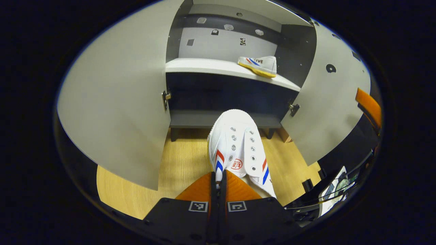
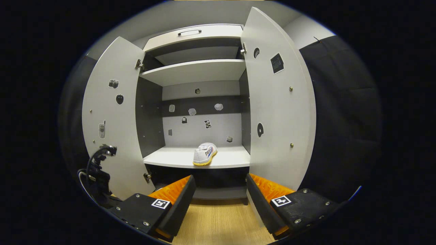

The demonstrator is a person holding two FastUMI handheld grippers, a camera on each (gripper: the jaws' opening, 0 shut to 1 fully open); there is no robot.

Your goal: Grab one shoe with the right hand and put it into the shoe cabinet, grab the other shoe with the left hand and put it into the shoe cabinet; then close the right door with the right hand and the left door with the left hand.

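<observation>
The left gripper (image 1: 218, 185) is clenched on a shoe's (image 1: 240, 146) heel, which its fingers hide, before the cabinet (image 2: 190, 73); the right gripper (image 2: 220, 194) hangs released.

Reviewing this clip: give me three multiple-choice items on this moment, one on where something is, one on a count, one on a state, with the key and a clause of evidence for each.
1. Where does the white canvas shoe with the yellow sole rest?
A. on the wooden floor
B. on the cabinet's white middle shelf
C. on the top shelf

2. How many white shoes are in sight across the two views?
A. one
B. two
C. three

3. How do the grey cabinet's two doors stand?
A. both open
B. both closed
C. left closed, right open

Key: 1 B, the shoe sits on the white middle shelf toward its right. 2 B, one is on the shelf and the white striped shoe is clamped in the left gripper. 3 A, the left door and right door swing outward while the right gripper hangs open.
</observation>
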